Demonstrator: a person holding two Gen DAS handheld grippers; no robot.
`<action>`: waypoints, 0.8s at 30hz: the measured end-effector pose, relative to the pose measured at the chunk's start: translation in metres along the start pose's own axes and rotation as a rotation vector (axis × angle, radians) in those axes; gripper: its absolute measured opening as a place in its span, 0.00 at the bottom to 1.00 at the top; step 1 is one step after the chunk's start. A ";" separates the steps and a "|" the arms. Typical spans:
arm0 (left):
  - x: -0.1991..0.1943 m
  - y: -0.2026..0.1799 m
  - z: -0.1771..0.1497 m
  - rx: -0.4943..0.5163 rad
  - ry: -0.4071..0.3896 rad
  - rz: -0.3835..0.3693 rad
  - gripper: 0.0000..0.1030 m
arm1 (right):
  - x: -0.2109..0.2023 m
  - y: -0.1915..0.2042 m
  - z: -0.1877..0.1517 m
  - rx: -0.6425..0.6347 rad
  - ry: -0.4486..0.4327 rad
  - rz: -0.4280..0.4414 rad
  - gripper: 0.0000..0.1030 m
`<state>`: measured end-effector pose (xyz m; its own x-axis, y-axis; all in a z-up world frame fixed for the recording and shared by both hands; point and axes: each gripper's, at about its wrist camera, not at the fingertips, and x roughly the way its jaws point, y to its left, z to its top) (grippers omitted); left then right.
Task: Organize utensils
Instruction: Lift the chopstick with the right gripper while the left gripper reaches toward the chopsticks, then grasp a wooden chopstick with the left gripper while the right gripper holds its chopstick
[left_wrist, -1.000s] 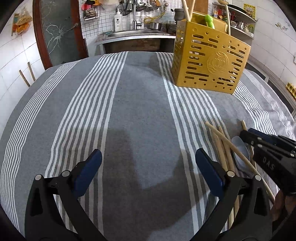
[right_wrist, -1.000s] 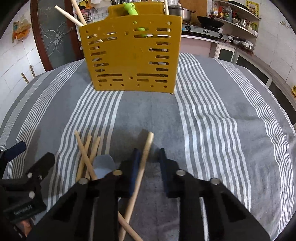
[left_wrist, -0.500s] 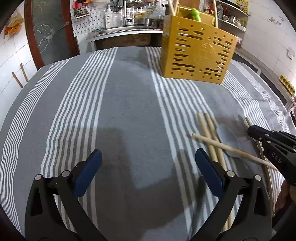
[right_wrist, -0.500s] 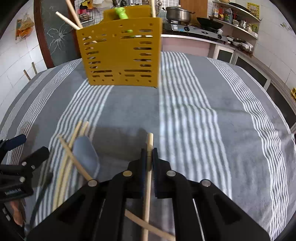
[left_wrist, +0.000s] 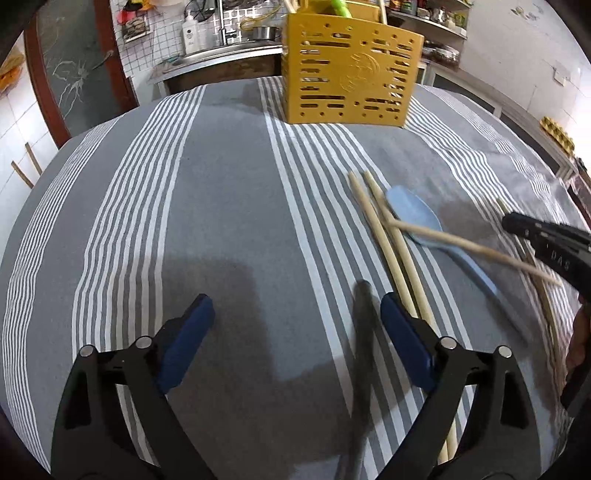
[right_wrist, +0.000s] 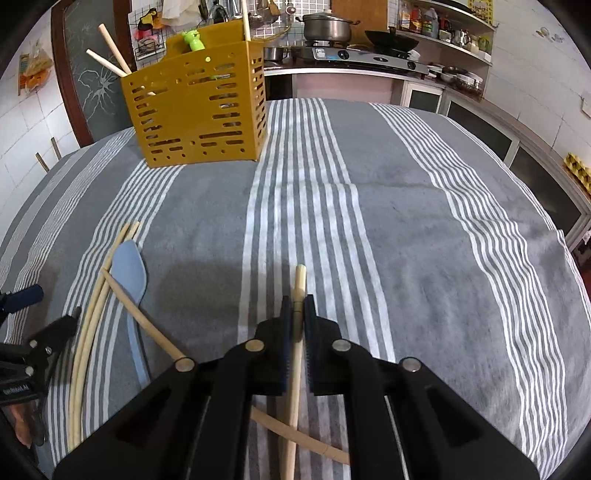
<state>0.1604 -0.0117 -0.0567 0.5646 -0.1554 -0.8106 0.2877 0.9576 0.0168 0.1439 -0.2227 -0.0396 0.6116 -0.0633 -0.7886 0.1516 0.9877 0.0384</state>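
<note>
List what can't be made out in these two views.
- Right wrist view: the rear of the chopstick in the right gripper runs under the jaws and off the bottom edge.
- Both views: what sits low in the yellow holder is masked by its slotted walls.
- Left wrist view: the spoon handle blurs toward the right; its end is unclear.

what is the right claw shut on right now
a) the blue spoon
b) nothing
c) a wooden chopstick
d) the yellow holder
c: in the right wrist view the right claw is closed on a wooden chopstick, while the blue spoon lies on the cloth to its left.
</note>
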 end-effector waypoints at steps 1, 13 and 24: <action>-0.001 -0.003 -0.002 0.011 -0.005 0.002 0.83 | 0.000 0.000 0.000 -0.001 -0.001 0.000 0.07; -0.004 -0.007 -0.001 0.007 0.029 -0.013 0.58 | 0.001 -0.002 -0.002 0.014 0.001 0.008 0.07; -0.002 -0.008 -0.003 0.006 0.046 0.001 0.30 | 0.003 -0.001 -0.002 0.022 0.003 0.010 0.07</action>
<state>0.1542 -0.0180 -0.0568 0.5284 -0.1426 -0.8369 0.2915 0.9563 0.0211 0.1436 -0.2239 -0.0430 0.6109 -0.0532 -0.7899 0.1626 0.9849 0.0593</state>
